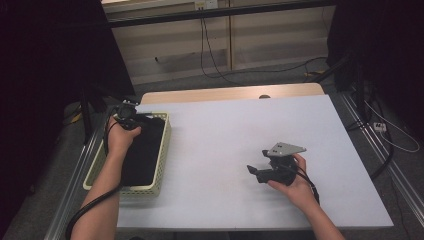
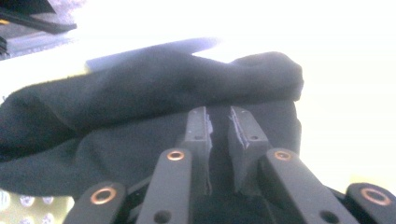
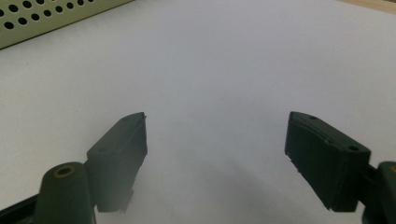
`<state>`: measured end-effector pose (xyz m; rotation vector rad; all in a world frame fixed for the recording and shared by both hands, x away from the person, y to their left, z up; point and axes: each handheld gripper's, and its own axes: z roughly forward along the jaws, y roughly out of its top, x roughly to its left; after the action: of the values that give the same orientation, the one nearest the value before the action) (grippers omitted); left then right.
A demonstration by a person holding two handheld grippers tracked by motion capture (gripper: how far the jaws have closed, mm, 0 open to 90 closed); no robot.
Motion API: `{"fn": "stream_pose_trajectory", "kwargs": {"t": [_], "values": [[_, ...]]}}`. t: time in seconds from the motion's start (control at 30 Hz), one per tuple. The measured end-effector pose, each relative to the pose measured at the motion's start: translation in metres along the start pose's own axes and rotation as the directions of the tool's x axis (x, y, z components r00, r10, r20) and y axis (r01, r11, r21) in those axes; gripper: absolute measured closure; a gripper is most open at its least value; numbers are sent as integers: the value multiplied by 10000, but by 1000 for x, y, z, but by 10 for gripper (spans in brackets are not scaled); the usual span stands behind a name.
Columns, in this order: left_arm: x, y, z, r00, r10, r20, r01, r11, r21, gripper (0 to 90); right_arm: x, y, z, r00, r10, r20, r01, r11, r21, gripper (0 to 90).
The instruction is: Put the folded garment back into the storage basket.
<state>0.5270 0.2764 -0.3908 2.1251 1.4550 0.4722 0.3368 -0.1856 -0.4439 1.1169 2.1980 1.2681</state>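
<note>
The black cloth (image 2: 154,93) lies in the basket (image 1: 162,165), directly under and ahead of the left gripper (image 2: 219,121), whose jaws are nearly closed, pinching a fold. The right gripper (image 3: 215,140) hovers wide open and empty over the surface (image 1: 225,135), well apart.

floor: grey carpet (image 1: 280,80), cables | wall: pale panels (image 1: 260,40) | table: white top (image 1: 240,130) | sides: dark

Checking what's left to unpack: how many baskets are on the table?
1. The pale perforated basket sits at the table's left edge, holding black cloth, where the left gripper reaches in.
</note>
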Motion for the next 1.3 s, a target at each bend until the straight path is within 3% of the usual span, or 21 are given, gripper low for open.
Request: {"fn": "stream_pose_trajectory", "kwargs": {"t": [0.13, 0.27, 0.37, 0.5, 0.63, 0.67, 0.7, 0.77, 0.87, 0.9, 1.0, 1.03, 1.1, 1.17, 1.23, 1.3], "values": [[7, -13, -2, 9995, -237, -186, 247, 9982, 552, 897, 0, 0, 0, 10000, 27, -8, -27, 10000, 6, 209], [14, -29, 0, 9983, -513, -279, 535, 9947, 875, 900, 1, 0, 0, 10000, -19, -11, 19, 10000, -70, 211], [18, -37, 6, 9966, -785, -255, 800, 9945, 675, 900, 1, 1, 0, 10000, 10, -33, -10, 10000, -68, 211], [12, -36, 12, 9995, -327, -44, 330, 9958, 851, 853, 0, 0, 1, 10000, 25, -15, -26, 10000, -60, 212], [1, -32, 10, 9977, -324, 589, 260, 9941, 1056, 866, 0, 0, 1, 10000, 52, 12, -52, 10000, -72, 212], [0, -31, 9, 9957, -496, 784, 418, 9943, 981, 763, 0, 0, 1, 10000, 37, -8, -37, 10000, -69, 212], [-2, -32, 8, 9952, -519, 832, 438, 9943, 969, 763, 0, 0, 1, 10000, 37, -8, -37, 10000, -69, 212], [-6, -33, 7, 9952, -213, 959, 103, 9935, 1134, 690, 1, 1, 0, 10000, 52, -18, -52, 10000, -73, 212], [-11, -34, 7, 9940, -260, 1058, 160, 9954, 941, 559, 3, 1, 0, 10000, 20, -39, -20, 9999, -128, 214], [-13, -34, 7, 9951, -239, 961, 159, 9964, 832, 559, 3, 1, 0, 10000, 20, -39, -20, 9999, -128, 214], [-16, -30, 11, 9911, -467, 1246, 375, 9965, 750, 502, 3, 2, -1, 10000, 16, -34, -17, 9999, -170, 215], [-16, -29, 13, 9928, -468, 1101, 384, 9963, 766, 480, 3, 2, -1, 10000, 8, -35, -9, 9998, -189, 215], [-18, -26, 15, 9904, -654, 1217, 559, 9953, 796, 483, 4, 3, -1, 10000, 16, -46, -17, 9998, -189, 215], [-21, -23, 16, 9935, -435, 1052, 349, 9960, 819, 534, 3, 2, -1, 10000, 22, -40, -23, 9999, -156, 215], [-22, -22, 18, 9975, -273, 654, 211, 9954, 938, 778, 2, 2, 0, 10000, 63, -7, -63, 9999, -146, 215], [-21, -20, 16, 9978, -375, 538, 322, 9947, 977, 807, 2, 2, -1, 10000, 62, 4, -62, 9998, -167, 215]]}}
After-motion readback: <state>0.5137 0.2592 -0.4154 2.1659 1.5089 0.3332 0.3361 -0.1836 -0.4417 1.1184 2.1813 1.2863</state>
